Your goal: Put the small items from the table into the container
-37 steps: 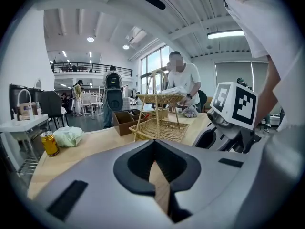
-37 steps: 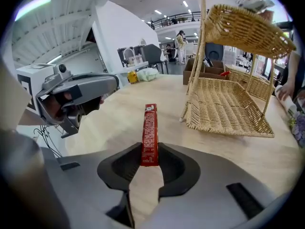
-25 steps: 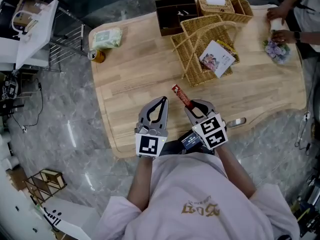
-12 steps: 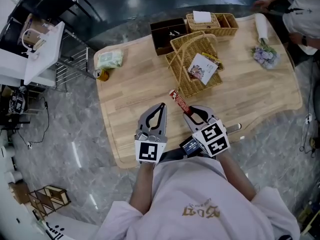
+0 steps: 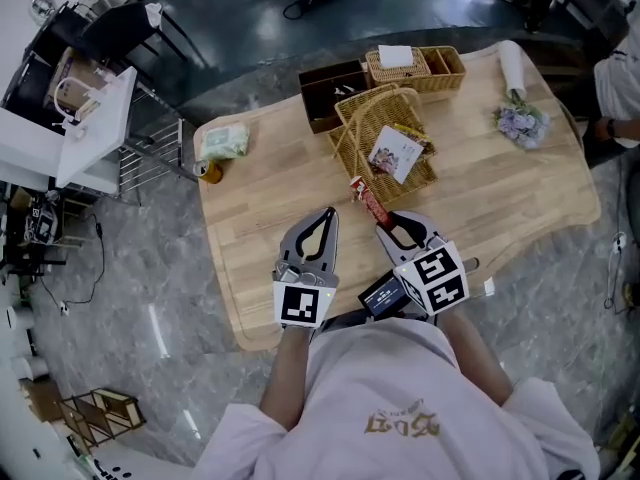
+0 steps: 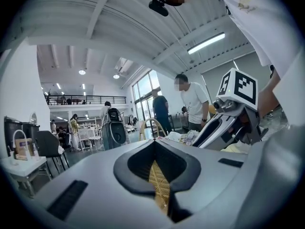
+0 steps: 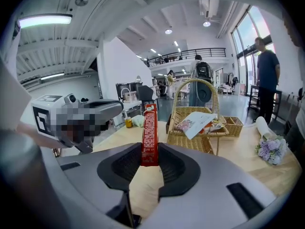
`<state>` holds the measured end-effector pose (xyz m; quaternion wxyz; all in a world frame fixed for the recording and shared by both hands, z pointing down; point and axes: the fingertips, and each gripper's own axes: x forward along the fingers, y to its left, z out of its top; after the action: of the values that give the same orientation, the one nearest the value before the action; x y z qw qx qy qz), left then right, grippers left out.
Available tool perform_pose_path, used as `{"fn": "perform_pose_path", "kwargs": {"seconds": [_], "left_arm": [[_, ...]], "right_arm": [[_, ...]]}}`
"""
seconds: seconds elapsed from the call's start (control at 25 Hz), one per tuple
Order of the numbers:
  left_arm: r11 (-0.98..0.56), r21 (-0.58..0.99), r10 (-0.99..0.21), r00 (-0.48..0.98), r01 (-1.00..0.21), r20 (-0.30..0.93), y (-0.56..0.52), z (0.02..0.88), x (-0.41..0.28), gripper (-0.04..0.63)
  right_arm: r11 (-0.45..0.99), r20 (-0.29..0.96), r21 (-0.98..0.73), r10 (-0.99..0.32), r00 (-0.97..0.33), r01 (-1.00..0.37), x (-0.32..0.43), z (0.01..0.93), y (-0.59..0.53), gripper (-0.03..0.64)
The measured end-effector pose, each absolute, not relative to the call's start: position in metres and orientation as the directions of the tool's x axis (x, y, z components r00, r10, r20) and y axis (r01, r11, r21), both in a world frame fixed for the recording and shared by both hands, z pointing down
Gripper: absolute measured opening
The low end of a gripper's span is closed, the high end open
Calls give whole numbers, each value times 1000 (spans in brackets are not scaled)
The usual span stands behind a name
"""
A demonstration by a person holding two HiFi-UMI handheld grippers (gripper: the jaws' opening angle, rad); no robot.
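A basket [image 5: 362, 133] is set mid-table [image 5: 280, 198], with a booklet [image 5: 396, 154] lodged in it. Behind it are placed a divided box [image 5: 322, 86], left, and a wicker tray [image 5: 445, 68], right. A bouquet [image 5: 520, 124] is laid far right, a pouch [image 5: 223, 142] far left. A stick packet [image 5: 368, 200] is held before the basket in the right gripper [image 5: 385, 224].

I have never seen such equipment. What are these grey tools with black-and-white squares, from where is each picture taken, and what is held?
A person holds two hand tools, each with two jaws. One camera on the head looks down; one rides on each tool, looking along its jaws. The left gripper is shut and empty. The right gripper clamps a slim red packet. On the wooden table: a handled wicker basket, a dark box, a green packet, flowers.
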<state>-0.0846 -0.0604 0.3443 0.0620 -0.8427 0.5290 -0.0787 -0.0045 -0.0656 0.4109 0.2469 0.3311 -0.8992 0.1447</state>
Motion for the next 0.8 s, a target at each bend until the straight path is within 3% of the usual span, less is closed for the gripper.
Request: {"fn": "perform_pose_path", "kwargs": {"seconds": [0.8], "left_arm": [[-519, -126, -855, 514, -846, 73, -127, 356, -67, -7]], "right_arm": [[616, 552, -94, -621, -556, -782, 30, 404, -157, 121]]}}
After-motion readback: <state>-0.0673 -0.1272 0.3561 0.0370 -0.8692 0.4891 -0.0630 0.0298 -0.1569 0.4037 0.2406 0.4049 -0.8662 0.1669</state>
